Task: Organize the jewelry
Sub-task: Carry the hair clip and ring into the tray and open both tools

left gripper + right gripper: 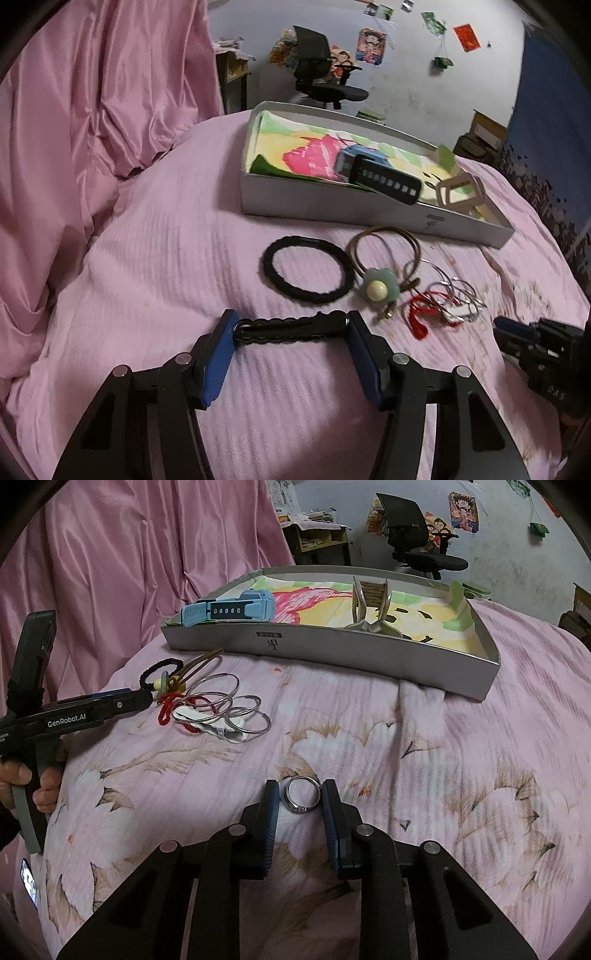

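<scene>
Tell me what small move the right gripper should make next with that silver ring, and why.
Probably close the last bit onto the silver ring. The right gripper has its fingers on either side of the ring, which lies flat on the pink bedspread, and a sliver of gap shows beside each pad. Once gripped, it could go to the grey box.

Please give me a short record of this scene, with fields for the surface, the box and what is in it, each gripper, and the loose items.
surface: pink bedspread
box: grey tray, holding a blue watch and a beige hair claw
left gripper: pads pressing both ends of a black hair tie
right gripper: jaws around a silver ring, small gaps visible
loose items: black ring-shaped tie, flower tie, thin bangles, red cord
</scene>
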The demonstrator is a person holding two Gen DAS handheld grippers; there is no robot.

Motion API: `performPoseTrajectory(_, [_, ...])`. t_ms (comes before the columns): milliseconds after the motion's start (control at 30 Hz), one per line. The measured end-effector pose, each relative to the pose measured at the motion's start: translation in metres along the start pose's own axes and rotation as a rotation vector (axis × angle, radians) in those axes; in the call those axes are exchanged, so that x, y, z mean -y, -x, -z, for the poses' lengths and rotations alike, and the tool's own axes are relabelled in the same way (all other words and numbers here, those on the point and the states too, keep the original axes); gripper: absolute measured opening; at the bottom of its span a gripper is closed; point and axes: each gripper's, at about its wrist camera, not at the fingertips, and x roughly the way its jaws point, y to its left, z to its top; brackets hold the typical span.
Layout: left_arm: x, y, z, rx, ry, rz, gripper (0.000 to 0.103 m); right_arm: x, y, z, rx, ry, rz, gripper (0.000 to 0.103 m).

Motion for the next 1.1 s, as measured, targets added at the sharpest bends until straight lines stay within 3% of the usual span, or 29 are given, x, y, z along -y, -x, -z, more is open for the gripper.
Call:
performPoseTrajectory(233, [0.022,0.019,0.011,0.036,-0.092,0.039,0.056,-0.003,0.002,0.001,0.012,0.021,-0.008,0.018])
performPoseTrajectory(533, [0.034,0.038,0.003,0.115,-0.087,0.129,0.056,-0.01,0.021,-0.002,0.079,0.061,-0.033,0.018])
performPoseTrajectory(867, [0.05,0.039,-0.046,0.251,-0.034,0.14,0.056,0.0,0.03,-0.032,0.155,0.046,-0.033,0.018])
performPoseTrajectory(1100, [0.069,0.011,-0.084,0.243,-0.038,0.168,0.056,0.023,0.025,-0.074,0.213,0.036,0.028,0.018])
